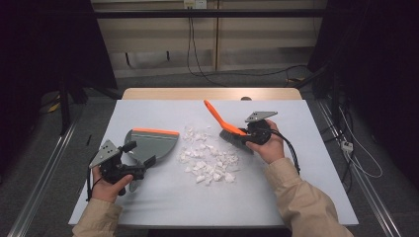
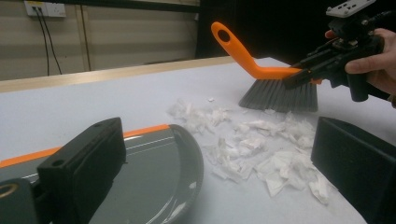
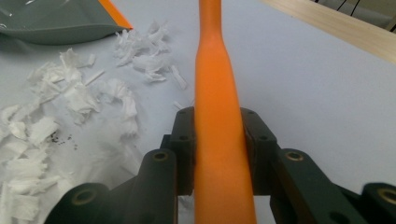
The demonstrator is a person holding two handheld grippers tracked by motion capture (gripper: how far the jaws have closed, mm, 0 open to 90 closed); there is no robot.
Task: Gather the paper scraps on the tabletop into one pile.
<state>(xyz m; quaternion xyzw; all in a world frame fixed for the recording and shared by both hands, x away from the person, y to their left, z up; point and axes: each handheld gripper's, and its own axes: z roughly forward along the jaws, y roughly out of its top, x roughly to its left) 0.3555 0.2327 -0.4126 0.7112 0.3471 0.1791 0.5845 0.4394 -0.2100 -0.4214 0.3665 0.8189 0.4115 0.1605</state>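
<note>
A grey dustpan (image 1: 150, 140) with an orange lip lies on the table's left half, its mouth turned toward a pile of torn white paper scraps (image 1: 207, 158). My left gripper (image 1: 141, 153) stands open at the pan's near edge. In the left gripper view one jaw rises over the dustpan (image 2: 159, 168) and the other stands far off beside the scraps (image 2: 252, 144). My right gripper (image 1: 242, 133) is shut on the orange handle of a hand brush (image 1: 217, 116). Its grey bristles (image 2: 278, 95) rest at the pile's far right edge. The brush handle (image 3: 218, 93) runs straight out between the pads.
The pale grey table top (image 1: 197, 197) has bare room in front of and to the right of the pile. A wooden strip (image 1: 212, 93) borders its far edge. Cables and a power strip (image 1: 347, 145) lie on the floor at the right.
</note>
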